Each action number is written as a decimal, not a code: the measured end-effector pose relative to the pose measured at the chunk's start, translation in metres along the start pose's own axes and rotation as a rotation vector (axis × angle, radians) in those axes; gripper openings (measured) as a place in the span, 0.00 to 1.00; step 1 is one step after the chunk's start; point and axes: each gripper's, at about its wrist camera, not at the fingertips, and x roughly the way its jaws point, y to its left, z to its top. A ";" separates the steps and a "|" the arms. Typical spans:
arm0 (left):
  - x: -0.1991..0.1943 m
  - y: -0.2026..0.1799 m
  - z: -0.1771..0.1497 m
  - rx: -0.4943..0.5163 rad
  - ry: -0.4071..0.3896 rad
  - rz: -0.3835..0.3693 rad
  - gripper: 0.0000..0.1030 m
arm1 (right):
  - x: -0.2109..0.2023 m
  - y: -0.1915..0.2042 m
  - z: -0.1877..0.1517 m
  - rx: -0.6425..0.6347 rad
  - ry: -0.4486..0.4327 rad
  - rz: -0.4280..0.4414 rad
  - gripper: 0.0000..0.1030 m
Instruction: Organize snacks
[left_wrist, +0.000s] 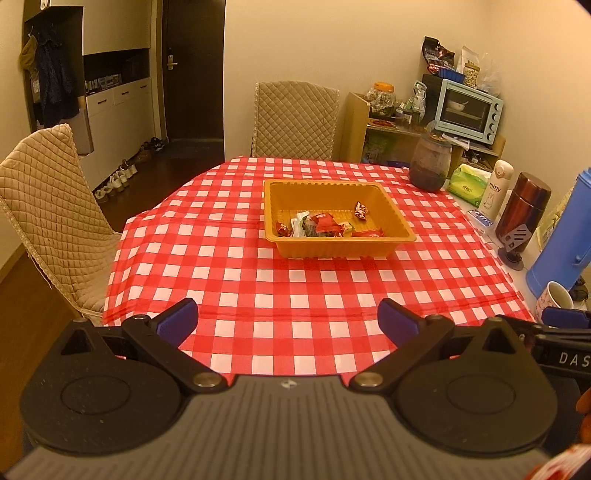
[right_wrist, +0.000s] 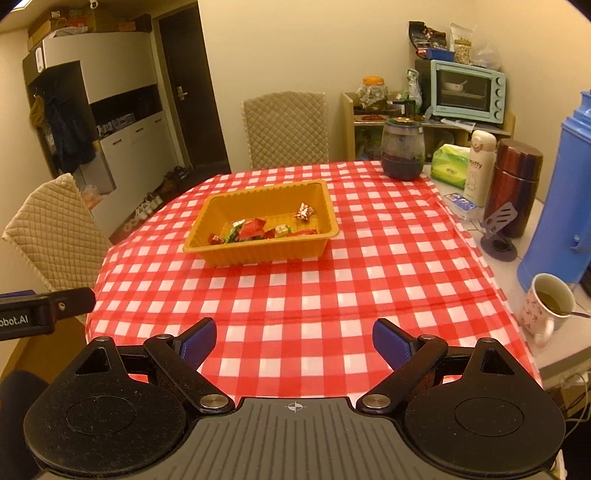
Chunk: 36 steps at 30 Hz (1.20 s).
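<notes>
2 grippers hang over the near edge of the red-and-white checked tablecloth (left_wrist: 295, 280), each with its blue-padded jaws spread wide and nothing between them. The left gripper (left_wrist: 288, 321) points almost straight at the orange tray (left_wrist: 391, 216), which sits well ahead of it and slightly to its right. From the right gripper (right_wrist: 290, 341) the same tray (right_wrist: 258, 254) lies ahead and to its left. Inside the tray, the wrapped snacks (left_wrist: 321, 226) crowd the wall nearest the grippers, and 1 red sweet (right_wrist: 304, 212) lies apart from them, farther in. Far right of the right gripper stands a floral mug (right_wrist: 543, 314) of tea beside a blue flask (right_wrist: 561, 206).
</notes>
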 end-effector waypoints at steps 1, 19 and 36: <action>-0.003 0.000 0.000 0.000 -0.002 -0.002 1.00 | -0.003 0.000 0.000 -0.001 -0.002 -0.005 0.88; -0.047 -0.005 -0.016 0.025 -0.016 -0.009 1.00 | -0.058 0.017 -0.011 -0.048 -0.038 0.010 0.88; -0.049 -0.005 -0.019 0.020 -0.006 -0.024 1.00 | -0.058 0.016 -0.010 -0.047 -0.042 0.014 0.88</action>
